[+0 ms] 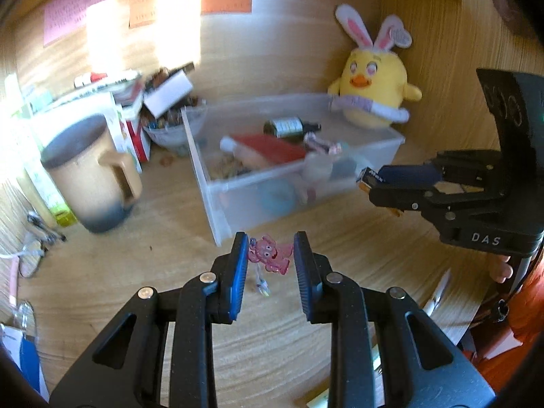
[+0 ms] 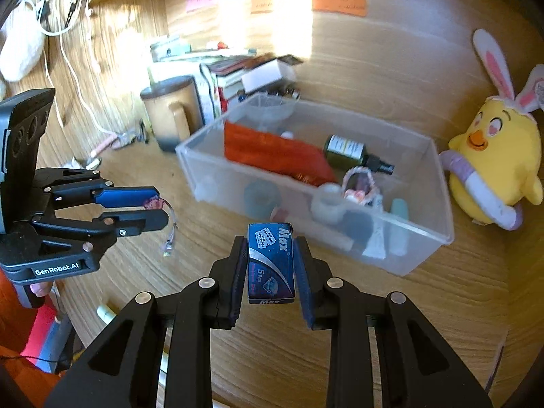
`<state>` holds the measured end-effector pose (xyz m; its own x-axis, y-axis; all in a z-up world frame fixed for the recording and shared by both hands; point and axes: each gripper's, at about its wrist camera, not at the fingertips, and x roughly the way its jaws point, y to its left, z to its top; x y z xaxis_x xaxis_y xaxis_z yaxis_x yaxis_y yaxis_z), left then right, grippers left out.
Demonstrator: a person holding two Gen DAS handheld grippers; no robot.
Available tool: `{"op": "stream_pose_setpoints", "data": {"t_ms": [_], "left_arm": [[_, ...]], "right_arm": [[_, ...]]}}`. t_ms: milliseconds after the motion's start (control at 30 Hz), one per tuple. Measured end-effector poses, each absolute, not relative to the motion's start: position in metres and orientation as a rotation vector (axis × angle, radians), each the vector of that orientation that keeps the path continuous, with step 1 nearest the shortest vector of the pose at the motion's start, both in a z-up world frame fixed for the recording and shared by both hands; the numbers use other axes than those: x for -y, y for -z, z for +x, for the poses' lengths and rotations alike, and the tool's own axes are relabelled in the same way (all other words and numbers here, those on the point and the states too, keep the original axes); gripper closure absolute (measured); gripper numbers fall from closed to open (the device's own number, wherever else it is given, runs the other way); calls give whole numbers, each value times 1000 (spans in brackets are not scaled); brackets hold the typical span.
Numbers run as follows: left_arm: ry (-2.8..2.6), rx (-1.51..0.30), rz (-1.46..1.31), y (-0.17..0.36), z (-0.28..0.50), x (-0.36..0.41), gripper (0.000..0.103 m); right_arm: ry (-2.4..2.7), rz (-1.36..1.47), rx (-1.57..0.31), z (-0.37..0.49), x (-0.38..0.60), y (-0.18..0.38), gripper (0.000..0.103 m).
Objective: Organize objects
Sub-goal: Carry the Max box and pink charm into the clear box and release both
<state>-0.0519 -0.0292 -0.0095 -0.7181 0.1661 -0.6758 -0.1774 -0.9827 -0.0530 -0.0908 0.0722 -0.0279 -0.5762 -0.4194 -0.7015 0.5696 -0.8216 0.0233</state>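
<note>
1. Above the wooden desk [image 2: 272,357]: left gripper [image 1: 271,258], level, clamped on a pink charm [image 1: 270,255].
2. Right gripper [image 2: 271,265], level, clamped on a blue razor-blade box [image 2: 271,263].
3. Clear bin [image 2: 425,244], open-topped, just ahead of both; its near rim is unobstructed.

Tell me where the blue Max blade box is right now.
The blue Max blade box is clamped in the right claw, held above the wooden desk just short of the clear bin's near wall, with the left claw off to its left.

Left wrist view looks forward and down over the wooden desk [image 1: 272,340], near the surface; right wrist view likewise, from further right; both share the clear bin [image 1: 217,200] [image 2: 425,238], far plush chick [image 1: 374,85] [image 2: 493,159], and each other's gripper.
</note>
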Motion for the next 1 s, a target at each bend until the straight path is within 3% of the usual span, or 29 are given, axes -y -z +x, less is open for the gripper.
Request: {"op": "stream_pose_setpoints", "data": {"t_ms": [500, 1000], "left_arm": [[-2833, 10, -904, -43, -82, 36, 76], [-2851, 76, -959, -41, -139, 42, 76]], "right_arm": [[2482, 842, -181, -113, -94, -16, 78], [2541, 905, -134, -160, -103, -8, 78]]}}
